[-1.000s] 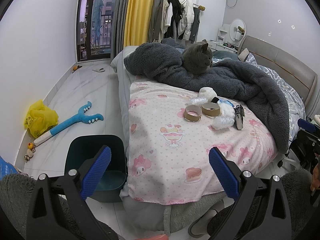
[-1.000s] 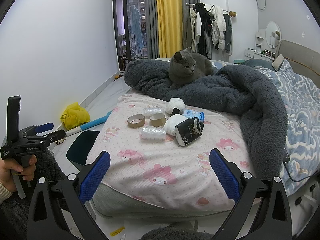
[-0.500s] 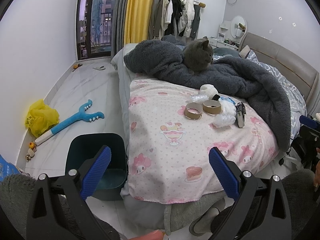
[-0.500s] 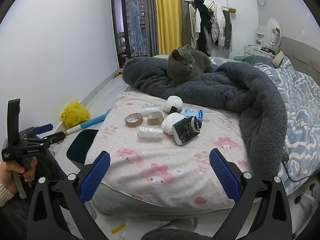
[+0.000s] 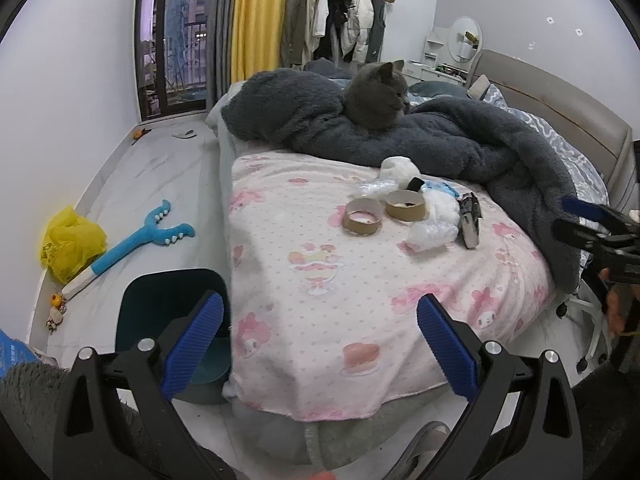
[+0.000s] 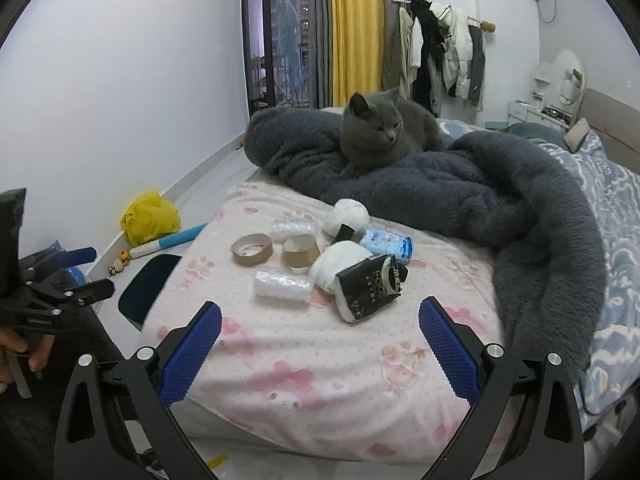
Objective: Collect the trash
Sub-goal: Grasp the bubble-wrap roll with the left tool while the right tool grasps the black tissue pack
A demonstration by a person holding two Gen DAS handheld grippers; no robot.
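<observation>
Trash lies in a cluster on the pink blanket (image 6: pixel 320 360): two cardboard tape cores (image 6: pixel 253 249) (image 6: pixel 300 255), a clear plastic roll (image 6: pixel 283 285), white wads (image 6: pixel 336 268), a black torn packet (image 6: pixel 370 286) and a blue wrapper (image 6: pixel 386 240). The cluster also shows in the left wrist view, with the tape cores (image 5: pixel 362 222) nearest. A dark teal bin (image 5: pixel 176 312) stands on the floor at the bed's left side. My left gripper (image 5: pixel 320 340) is open and empty near the bed's corner. My right gripper (image 6: pixel 320 344) is open and empty, short of the trash.
A grey cat (image 6: pixel 384 132) sits on a dark fleece blanket (image 6: pixel 500 200) behind the trash. A yellow bag (image 5: pixel 70 242) and a blue toy (image 5: pixel 140 240) lie on the floor by the wall. Clothes hang at the back.
Both grippers have moved a little closer to the bed, so the trash looks larger. Both stay open. The cat has turned its head.
</observation>
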